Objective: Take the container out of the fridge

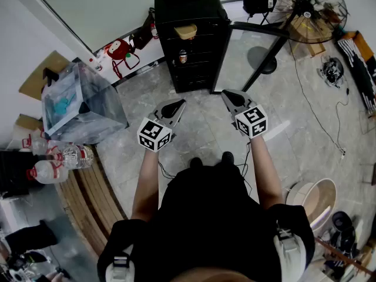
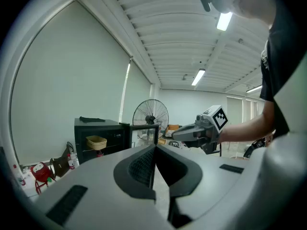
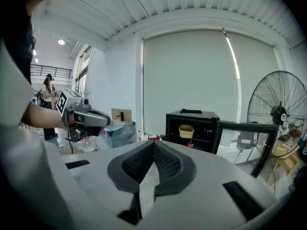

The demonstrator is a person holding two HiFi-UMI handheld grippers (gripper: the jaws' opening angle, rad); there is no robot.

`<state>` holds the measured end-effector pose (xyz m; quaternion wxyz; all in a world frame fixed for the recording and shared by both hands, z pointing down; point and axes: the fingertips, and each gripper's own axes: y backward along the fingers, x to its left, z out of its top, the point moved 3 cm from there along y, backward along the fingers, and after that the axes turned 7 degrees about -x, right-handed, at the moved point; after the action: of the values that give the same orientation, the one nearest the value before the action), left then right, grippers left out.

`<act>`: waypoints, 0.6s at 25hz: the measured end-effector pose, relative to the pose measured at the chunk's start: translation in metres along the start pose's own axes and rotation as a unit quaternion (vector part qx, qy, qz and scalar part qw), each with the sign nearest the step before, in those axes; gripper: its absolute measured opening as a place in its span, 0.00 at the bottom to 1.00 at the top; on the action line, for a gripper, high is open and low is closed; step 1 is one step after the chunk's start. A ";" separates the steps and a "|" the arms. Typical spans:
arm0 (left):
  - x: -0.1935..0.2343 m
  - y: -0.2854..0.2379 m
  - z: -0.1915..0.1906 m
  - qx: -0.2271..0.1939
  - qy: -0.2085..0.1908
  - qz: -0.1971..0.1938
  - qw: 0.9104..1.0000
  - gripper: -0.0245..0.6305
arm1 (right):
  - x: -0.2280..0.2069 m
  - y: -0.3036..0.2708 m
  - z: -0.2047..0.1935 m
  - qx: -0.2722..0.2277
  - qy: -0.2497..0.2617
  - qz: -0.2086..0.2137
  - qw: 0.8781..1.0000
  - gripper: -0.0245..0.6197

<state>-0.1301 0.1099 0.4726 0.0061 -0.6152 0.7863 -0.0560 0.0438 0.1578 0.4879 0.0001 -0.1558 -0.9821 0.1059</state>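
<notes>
The left gripper [image 1: 178,103] has its fingers [image 2: 139,166] pressed together at the tips, with nothing between them. The right gripper [image 1: 226,93] is the same: its fingers [image 3: 168,164] meet along the middle and grip nothing. We hold both grippers out in front of us at about the same level, apart from each other, marker cubes toward our wrists and tips pointing at the fridge [image 1: 191,7]. Neither gripper touches it, and bare floor [image 1: 200,128] lies between the tips and the cabinet.

The fridge is a black cabinet standing on the floor by the wall. Its glass door [image 1: 254,51] is swung wide open to our right. The container [image 1: 185,30], a pale yellow tub, sits upright on an upper shelf inside, well apart from both grippers. On a shelf below it stands a small item [image 1: 183,56], perhaps a bottle or a can; we cannot tell which from here.

Beyond the open door stands a large fan [image 1: 305,7]. Off to our left we see a clear plastic box [image 1: 76,101], with a few water bottles [image 1: 61,155] near it.
</notes>
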 end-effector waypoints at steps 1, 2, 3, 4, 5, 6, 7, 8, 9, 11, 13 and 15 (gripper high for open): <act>0.000 0.001 0.000 0.000 0.000 -0.002 1.000 0.06 | 0.003 0.001 0.000 0.000 0.004 -0.002 1.000 0.03; 0.000 0.003 -0.001 0.000 0.001 -0.004 1.000 0.06 | 0.006 0.003 0.001 0.000 0.008 -0.004 1.000 0.03; 0.001 0.005 -0.001 0.000 0.000 -0.006 1.000 0.06 | 0.009 0.003 0.001 0.000 0.011 -0.006 1.000 0.03; 0.003 0.007 -0.001 0.000 0.000 -0.007 1.000 0.06 | 0.012 0.003 0.001 0.000 0.014 -0.007 1.000 0.03; 0.005 0.009 -0.001 0.001 -0.002 -0.008 1.000 0.06 | 0.014 0.002 0.001 0.000 0.014 -0.010 1.000 0.03; 0.007 0.011 -0.001 0.002 -0.003 -0.010 1.000 0.06 | 0.017 0.001 0.000 0.000 0.013 -0.012 1.000 0.03; 0.010 0.014 -0.001 0.003 -0.003 -0.011 1.000 0.06 | 0.019 0.000 0.000 0.001 0.010 -0.014 1.000 0.03; 0.012 0.016 -0.001 0.005 -0.004 -0.011 1.000 0.06 | 0.020 -0.001 -0.001 0.001 0.006 -0.016 1.000 0.03; 0.013 0.018 0.000 0.005 -0.004 -0.012 1.000 0.06 | 0.021 -0.001 -0.001 0.000 0.002 -0.019 1.000 0.03; 0.014 0.021 0.000 0.007 -0.005 -0.015 1.000 0.06 | 0.023 -0.001 -0.003 -0.001 -0.007 -0.027 1.000 0.03; 0.013 0.026 -0.001 0.008 -0.006 -0.016 1.000 0.06 | 0.025 0.000 -0.007 0.001 -0.012 -0.031 0.999 0.04; 0.015 0.031 -0.002 0.010 -0.006 -0.015 1.000 0.06 | 0.030 -0.001 -0.008 0.006 -0.013 -0.031 0.999 0.03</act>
<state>-0.1639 0.1029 0.4726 0.0162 -0.6271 0.7764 -0.0606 0.0156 0.1674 0.4952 -0.0085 -0.1241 -0.9857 0.1133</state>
